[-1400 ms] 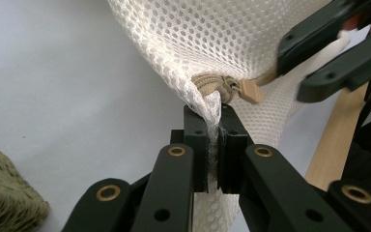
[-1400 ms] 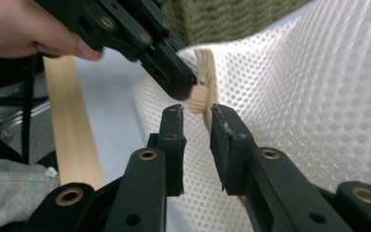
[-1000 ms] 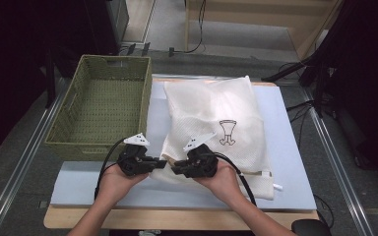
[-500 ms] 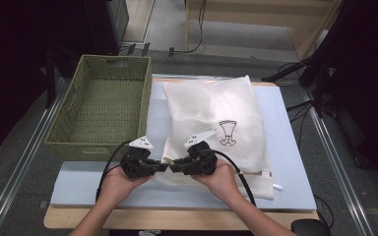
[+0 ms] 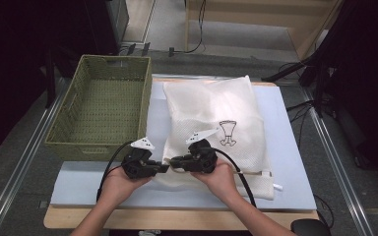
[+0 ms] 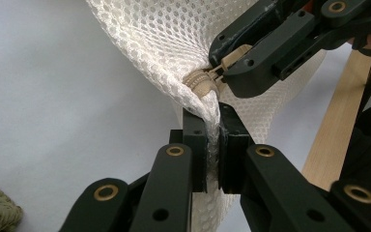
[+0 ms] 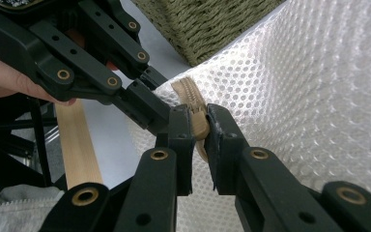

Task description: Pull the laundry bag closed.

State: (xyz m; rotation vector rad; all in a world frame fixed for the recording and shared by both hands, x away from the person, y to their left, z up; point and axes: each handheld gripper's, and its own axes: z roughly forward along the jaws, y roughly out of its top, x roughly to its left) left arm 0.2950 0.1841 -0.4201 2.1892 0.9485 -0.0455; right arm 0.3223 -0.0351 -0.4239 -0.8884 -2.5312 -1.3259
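Pinching soft, light mesh bag point(image 5: 211, 113) corner with my left gripper point(image 6: 212, 140) | right gripper point(image 7: 199, 126) is clamping tan zipper pull point(image 7: 196, 118) | I'm gripping seams, lower centre.

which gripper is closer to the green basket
Left. The left gripper sits just off the basket's near right corner; the right gripper lies farther right, over the mesh bag.

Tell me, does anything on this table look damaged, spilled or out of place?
Nothing stands out. The white mesh bag lies flat beside the green basket. Only its near corner is bunched, where the left hand-held gripper pinches the mesh and the right hand-held gripper pinches the tan zipper.
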